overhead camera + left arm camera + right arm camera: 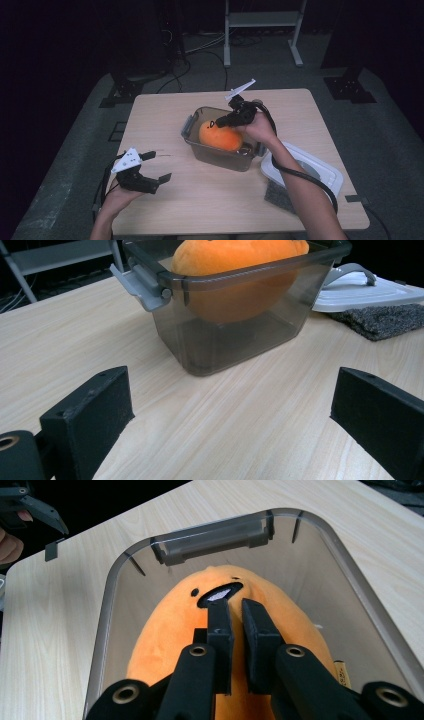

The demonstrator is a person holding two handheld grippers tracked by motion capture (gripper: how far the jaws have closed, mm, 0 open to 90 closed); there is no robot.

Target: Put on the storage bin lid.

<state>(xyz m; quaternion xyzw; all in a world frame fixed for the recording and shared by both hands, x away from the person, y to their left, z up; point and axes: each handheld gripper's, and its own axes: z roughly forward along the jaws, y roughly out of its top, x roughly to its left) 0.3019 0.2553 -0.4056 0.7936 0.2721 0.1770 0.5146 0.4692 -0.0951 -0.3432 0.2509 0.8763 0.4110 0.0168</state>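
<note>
An orange plush toy with a small dark mouth lies in a smoky clear plastic bin at the table's middle. My right gripper reaches down into the bin; in the right gripper view its jaws are nearly together, pinching the plush just behind the mouth. The bin's rim surrounds them. My left gripper rests low near the table's front left, open, with nothing between its jaws. It faces the bin and the plush from a short distance.
A white lid lies right of the bin, with a dark grey cloth in front of it; both appear in the left gripper view, lid and cloth. The bin has grey latch handles. Bare wood lies between left gripper and bin.
</note>
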